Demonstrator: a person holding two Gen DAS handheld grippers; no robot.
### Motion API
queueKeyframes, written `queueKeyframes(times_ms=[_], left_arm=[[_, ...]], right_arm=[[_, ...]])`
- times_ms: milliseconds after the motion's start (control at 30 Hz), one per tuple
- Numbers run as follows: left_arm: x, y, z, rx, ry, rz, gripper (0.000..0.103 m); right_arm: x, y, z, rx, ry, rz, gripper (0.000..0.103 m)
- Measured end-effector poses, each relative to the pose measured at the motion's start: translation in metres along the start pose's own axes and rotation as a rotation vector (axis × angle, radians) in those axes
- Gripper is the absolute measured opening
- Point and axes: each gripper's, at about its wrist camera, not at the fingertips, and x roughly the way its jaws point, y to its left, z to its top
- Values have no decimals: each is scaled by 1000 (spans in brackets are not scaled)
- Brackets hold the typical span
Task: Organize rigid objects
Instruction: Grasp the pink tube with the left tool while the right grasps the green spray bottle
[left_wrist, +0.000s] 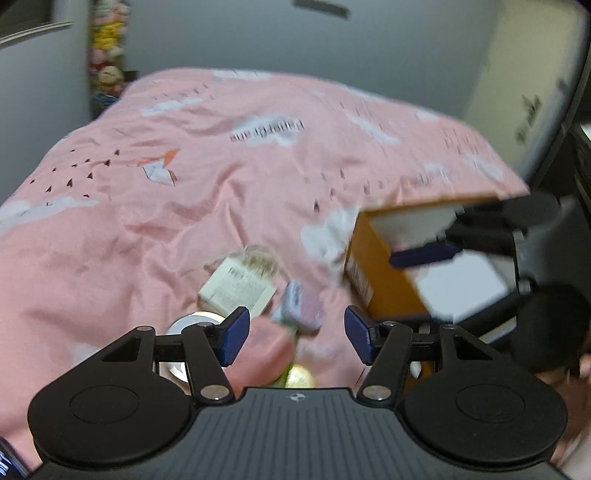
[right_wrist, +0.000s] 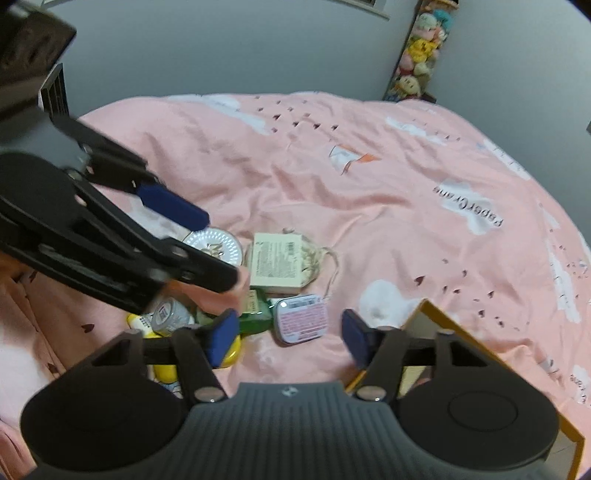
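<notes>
With both the left tool (left_wrist: 295, 334) and right tool (right_wrist: 290, 338) spread apart and empty above the clutter of tins (right_wrist: 301, 319) and boxes (right_wrist: 277, 264) on the bed (right_wrist: 406, 221), beside the orange box (left_wrist: 380, 280), a grab into soft bedding may tip or scatter them

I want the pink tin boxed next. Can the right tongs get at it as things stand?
Probably yes: the right tongs are open, the pink tin lies just ahead with its top uncovered.
</notes>
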Motion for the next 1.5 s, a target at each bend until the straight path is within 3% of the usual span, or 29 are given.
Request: queueKeyframes(times_ms=[200,333,467,700,1000,1333,1500], left_arm=[[7,15,-7,143,112,36,70],[21,10,-11,233,153,0,70],[44,1,-12,346,195,-5,70],[75,2,-4,435,275,-15,68],[96,13,4,344,330,-92,56],[79,28,14,212,333,-75,51],[64,42,25,192,326,-15,51]], right_arm=[[23,3,2,0,58,50,44],[42,5,4,-7,100,77,34],[58,3,5,8,141,99,33],[77,-1,6,35,184,127,33],[95,-4,7,67,210,154,33],[99,-6,7,192,189,151,33],[102,-9,8,322,184,193,48]])
